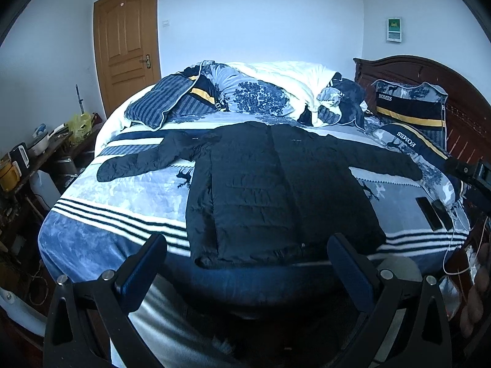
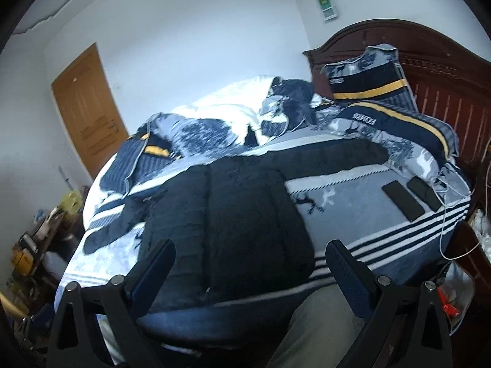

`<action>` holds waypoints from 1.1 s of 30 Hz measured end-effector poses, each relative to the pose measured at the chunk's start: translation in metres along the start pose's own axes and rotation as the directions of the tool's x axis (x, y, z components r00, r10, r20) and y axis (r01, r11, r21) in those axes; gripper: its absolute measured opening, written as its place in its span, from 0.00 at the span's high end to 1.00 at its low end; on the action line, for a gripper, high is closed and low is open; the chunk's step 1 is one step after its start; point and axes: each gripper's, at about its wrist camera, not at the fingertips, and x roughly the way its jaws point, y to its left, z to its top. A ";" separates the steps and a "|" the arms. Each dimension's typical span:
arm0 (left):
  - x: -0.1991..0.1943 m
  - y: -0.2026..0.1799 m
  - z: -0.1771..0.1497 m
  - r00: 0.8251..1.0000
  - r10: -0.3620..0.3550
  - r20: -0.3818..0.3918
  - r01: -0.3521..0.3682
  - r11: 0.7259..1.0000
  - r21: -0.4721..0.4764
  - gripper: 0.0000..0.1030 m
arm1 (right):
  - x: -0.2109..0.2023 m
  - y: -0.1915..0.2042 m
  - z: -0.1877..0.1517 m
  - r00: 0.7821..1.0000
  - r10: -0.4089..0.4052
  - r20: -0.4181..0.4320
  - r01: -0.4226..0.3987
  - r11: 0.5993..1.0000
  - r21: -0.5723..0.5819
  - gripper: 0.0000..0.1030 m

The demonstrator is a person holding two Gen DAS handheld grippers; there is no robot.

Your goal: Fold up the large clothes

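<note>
the black puffer jacket is soft, puffy cloth with stitched lines and a dull, slightly shiny look. the bed cover under it is fuzzy, matt cloth. the headboard is dark wood, smooth and shiny. the door is light brown wood, smooth. the two phones have flat, glossy black faces. the left gripper and the right gripper are matt black plastic with small shiny metal pins.
</note>
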 end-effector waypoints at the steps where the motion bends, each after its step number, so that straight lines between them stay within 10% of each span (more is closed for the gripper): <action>1: 0.005 0.000 0.004 1.000 -0.001 -0.001 0.001 1.000 0.000 0.00 | 0.007 -0.002 0.003 1.000 -0.001 0.000 0.001 1.000 0.010 0.03; 15: 0.082 -0.037 0.042 0.997 0.005 -0.071 0.000 0.998 0.064 0.00 | 0.091 -0.008 0.036 0.992 -0.119 -0.042 0.117 0.992 -0.050 0.03; 33: 0.173 -0.116 0.079 0.992 -0.029 -0.123 0.041 0.994 0.100 0.00 | 0.184 -0.066 0.083 0.996 -0.053 -0.078 0.054 0.998 0.016 0.03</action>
